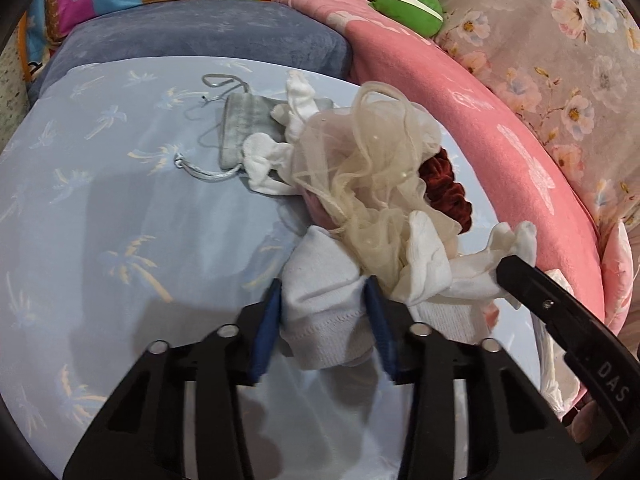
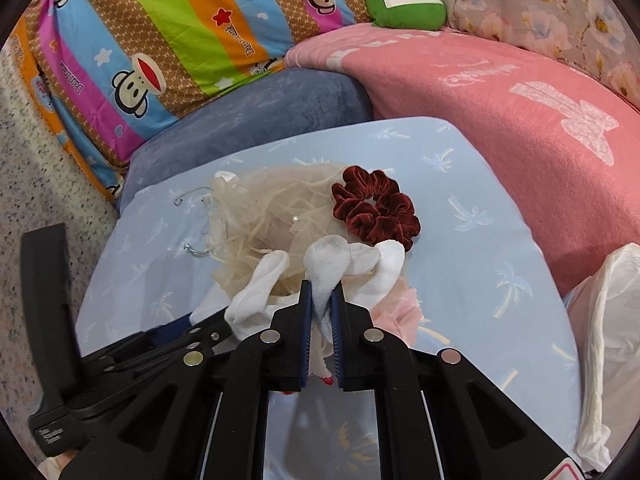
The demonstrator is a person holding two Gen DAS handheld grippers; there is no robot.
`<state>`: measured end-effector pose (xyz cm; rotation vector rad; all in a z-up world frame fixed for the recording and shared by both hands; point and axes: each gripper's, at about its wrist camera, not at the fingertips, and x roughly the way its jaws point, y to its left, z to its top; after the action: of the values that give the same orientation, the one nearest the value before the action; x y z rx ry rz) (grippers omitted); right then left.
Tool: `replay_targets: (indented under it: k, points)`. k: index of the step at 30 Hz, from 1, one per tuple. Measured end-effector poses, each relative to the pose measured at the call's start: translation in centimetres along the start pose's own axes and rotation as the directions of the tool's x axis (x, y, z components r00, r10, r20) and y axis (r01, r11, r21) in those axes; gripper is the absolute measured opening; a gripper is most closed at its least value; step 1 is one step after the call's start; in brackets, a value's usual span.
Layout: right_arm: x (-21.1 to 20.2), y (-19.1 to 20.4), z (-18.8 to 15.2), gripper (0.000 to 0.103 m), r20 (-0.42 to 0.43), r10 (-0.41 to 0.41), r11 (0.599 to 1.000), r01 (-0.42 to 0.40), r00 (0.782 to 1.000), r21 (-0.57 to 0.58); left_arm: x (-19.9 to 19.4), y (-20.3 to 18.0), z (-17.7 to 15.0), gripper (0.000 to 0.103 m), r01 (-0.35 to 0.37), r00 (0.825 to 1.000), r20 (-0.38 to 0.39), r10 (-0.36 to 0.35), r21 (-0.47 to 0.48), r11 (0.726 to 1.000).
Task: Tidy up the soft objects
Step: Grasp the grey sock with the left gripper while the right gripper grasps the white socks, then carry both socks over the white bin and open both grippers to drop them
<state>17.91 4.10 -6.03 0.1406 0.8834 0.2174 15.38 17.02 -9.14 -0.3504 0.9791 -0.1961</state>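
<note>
A heap of soft items lies on a pale blue palm-print pillow [image 1: 100,200]. My left gripper [image 1: 323,285] is shut on the ribbed cuff of a white sock [image 1: 320,320] at the heap's near edge. My right gripper [image 2: 322,285] is shut on a finger of a white glove [image 2: 326,264]; in the left wrist view it enters from the right [image 1: 505,267]. A cream tulle piece [image 1: 368,160] lies across the middle, with a dark red velvet scrunchie [image 2: 376,208] behind it. Further back are a grey drawstring pouch [image 1: 240,132] and another white glove [image 1: 268,164]. Something pink [image 2: 396,312] is partly hidden underneath.
A pink towel [image 2: 520,140] curves along the pillow's right side, and a blue-grey cushion [image 1: 200,36] sits behind it. A striped cartoon quilt [image 2: 168,40] and a green plush [image 2: 404,4] lie beyond. A white plastic bag [image 2: 612,340] is at the right edge.
</note>
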Motion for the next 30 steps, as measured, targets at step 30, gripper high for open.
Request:
replay_targets:
  k: [30]
  points:
    - [-21.1,-8.8,2.3,0.009,0.352,-0.066,0.99,0.017,0.934,0.14,-9.5,-13.7,0.0,0.026,0.117,0.977,0.146,-0.157,0.253,0.96]
